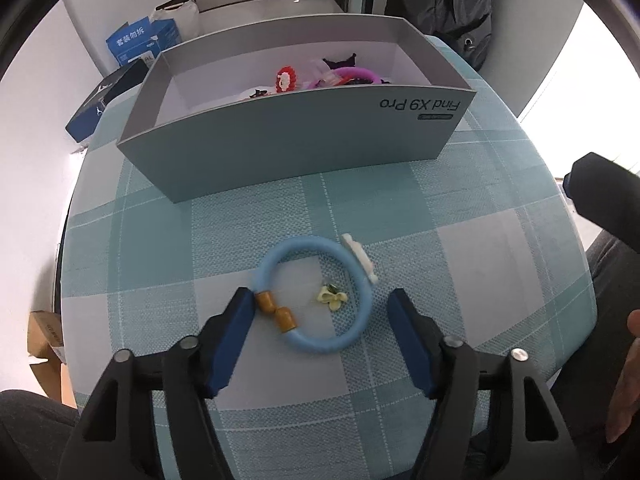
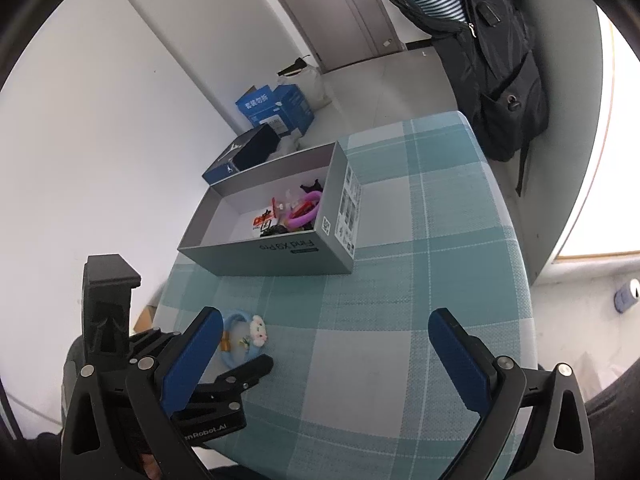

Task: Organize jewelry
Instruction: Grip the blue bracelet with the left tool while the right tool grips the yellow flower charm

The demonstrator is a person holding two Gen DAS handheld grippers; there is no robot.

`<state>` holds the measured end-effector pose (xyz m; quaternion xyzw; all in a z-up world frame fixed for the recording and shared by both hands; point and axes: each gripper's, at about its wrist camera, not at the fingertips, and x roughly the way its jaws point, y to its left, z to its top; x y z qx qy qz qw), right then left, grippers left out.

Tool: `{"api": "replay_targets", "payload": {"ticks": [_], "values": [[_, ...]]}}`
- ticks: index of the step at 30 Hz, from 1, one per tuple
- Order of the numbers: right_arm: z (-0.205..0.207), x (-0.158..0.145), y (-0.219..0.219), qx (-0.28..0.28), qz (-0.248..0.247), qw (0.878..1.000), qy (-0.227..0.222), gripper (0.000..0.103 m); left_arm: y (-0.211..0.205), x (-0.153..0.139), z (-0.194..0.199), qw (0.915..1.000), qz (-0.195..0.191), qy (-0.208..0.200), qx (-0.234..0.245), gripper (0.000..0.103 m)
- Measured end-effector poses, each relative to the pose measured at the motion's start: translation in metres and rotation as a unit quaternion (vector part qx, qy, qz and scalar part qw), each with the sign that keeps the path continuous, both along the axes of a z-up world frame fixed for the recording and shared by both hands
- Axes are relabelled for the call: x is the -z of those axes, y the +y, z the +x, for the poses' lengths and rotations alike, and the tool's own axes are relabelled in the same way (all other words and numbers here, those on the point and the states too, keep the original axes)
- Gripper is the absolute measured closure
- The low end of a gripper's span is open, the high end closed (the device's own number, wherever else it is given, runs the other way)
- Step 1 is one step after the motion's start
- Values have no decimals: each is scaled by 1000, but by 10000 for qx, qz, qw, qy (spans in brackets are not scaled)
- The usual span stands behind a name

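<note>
A light-blue bracelet (image 1: pixel 362 308) with two amber beads (image 1: pixel 276 312) and a white plush charm (image 1: pixel 360 258) lies flat on the checked cloth, and a tiny yellow flower (image 1: pixel 331 298) rests inside its ring. My left gripper (image 1: pixel 320 294) points down over it with its jaws either side. The left pad (image 1: pixel 236 332) sits against the beads and the right pad (image 1: pixel 408 332) stands a little clear of the ring. An open grey box (image 1: pixel 300 140) behind holds a red piece (image 1: pixel 286 78), a purple ring (image 1: pixel 352 72) and other jewelry. My right gripper (image 2: pixel 324 320) hovers open, holding nothing, with the bracelet (image 2: pixel 236 358) to its left.
The round table's teal checked cloth (image 1: pixel 480 260) drops off close on the left and right. A dark backpack (image 2: pixel 488 60) hangs beyond the far edge. On the floor to the left are blue cartons (image 2: pixel 276 108) and a dark blue box (image 2: pixel 244 152). A person's hand (image 1: pixel 628 380) is at the right edge.
</note>
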<state>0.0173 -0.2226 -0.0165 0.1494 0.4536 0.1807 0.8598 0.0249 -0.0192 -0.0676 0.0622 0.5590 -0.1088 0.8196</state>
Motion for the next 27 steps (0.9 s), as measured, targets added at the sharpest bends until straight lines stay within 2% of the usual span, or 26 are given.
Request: {"api": "replay_targets", "payload": {"ticks": [5,13,19,23,27], "values": [[0,0,0,-4,-7,10000,3,0,5,1,-1,10000,-59,29,14,49],[-1,2,-3,48,4,10000,35,0,8,-8,2,9989,-454,37,-84,49],[-3,5,3,-125,54,9998,108,0,19,-29,1,9956,-906,-82,-208,49],[-4,9,11,-431,321,9980,323,0,35,-42,1,9937,-1043,-239,-341,49],[-5,12,27,-670,58,9971,347,0,60,-52,5,9898,-1248,-366,-583,49]]}}
